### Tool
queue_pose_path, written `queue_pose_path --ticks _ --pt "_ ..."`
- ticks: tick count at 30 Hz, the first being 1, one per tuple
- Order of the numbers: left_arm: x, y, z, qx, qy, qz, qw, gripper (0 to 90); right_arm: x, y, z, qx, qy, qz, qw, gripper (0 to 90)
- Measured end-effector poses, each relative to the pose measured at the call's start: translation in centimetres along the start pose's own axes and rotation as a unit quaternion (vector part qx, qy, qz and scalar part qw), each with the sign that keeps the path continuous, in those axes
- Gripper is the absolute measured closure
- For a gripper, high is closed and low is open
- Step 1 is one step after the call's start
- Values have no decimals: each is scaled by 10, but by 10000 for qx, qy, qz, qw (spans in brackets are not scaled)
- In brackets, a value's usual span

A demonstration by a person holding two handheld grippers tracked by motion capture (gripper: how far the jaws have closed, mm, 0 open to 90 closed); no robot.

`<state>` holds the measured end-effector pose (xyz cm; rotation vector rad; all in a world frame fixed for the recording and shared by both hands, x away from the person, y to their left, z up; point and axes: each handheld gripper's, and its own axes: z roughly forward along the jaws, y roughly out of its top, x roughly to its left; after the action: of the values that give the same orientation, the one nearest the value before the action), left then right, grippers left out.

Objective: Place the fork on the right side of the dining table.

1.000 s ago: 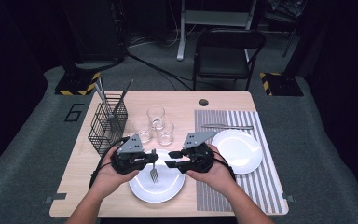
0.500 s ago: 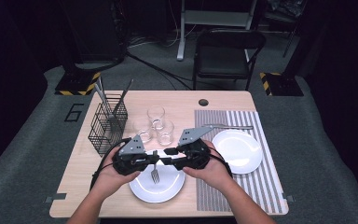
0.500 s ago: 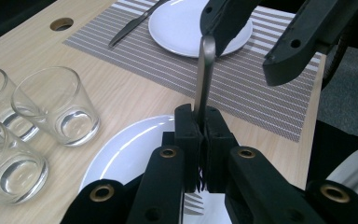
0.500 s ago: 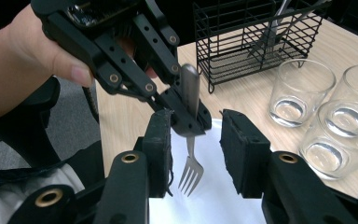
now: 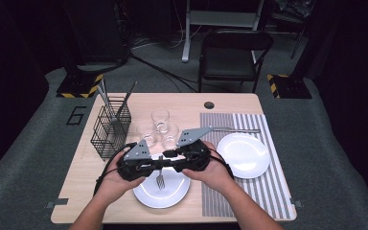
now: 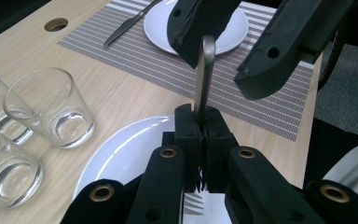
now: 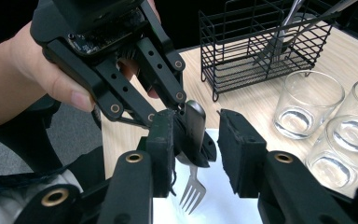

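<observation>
Fork (image 6: 204,79) held tines-down above the near white plate (image 5: 146,194) — a hand-over between grippers. Left gripper (image 6: 204,140) fingers clamp its neck; right gripper (image 7: 196,140) fingers stand parted around the handle end, not yet closed, so the fork cannot drop.
</observation>
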<state>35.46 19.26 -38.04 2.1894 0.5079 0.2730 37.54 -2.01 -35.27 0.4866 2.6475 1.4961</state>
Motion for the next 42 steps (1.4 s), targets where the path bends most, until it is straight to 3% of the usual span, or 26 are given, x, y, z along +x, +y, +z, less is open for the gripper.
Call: queue_pose_path --ticks 19,25,32,42 --pt "0 0 1 6 -27 62 10000 869 2 7 9 46 39 -45 10000 800" --pt "0 0 1 -35 2 44 10000 869 0 10 10 118 77 -77 9999 806" --pt "1 0 -2 -95 -9 22 10000 862 2 15 9 211 -34 -293 9993 832" --pt "3 -1 -4 -176 77 28 9998 824 5 18 9 199 -149 -344 9991 874"
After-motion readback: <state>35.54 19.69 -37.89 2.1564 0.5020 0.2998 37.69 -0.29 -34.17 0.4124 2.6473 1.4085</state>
